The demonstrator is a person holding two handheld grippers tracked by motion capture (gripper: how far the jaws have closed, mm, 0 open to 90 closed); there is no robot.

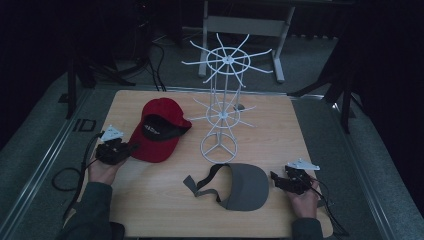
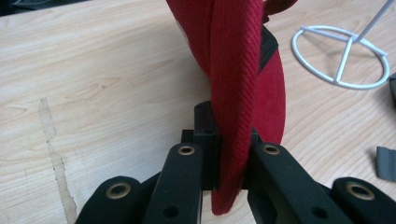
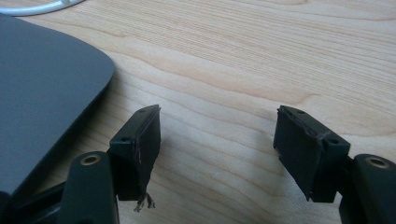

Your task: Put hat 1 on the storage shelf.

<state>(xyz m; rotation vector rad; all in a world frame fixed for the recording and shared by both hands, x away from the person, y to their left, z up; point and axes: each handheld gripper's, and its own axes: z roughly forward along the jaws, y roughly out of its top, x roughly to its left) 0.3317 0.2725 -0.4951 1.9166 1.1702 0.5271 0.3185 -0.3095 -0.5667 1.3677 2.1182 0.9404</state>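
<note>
A red cap [image 1: 159,131] lies on the wooden table [image 1: 150,200] at the left, its brim toward me. My left gripper [image 1: 131,148] is shut on the brim's edge; in the left gripper view the red brim [image 2: 236,93] stands on edge, pinched between the two black jaws of that gripper [image 2: 229,158]. A grey visor [image 1: 245,186] with loose straps lies near the front middle. My right gripper [image 1: 274,177] rests just right of the visor, open, with bare wood between its jaws in the right gripper view [image 3: 217,140]; the visor's grey brim [image 3: 42,93] sits to their left.
A white wire hat stand [image 1: 222,95] with two tiers of spokes rises at the table's middle back; its ring base [image 2: 341,58] lies right of the red cap. Cables trail from both grippers off the table sides. A white frame [image 1: 245,25] stands on the floor behind.
</note>
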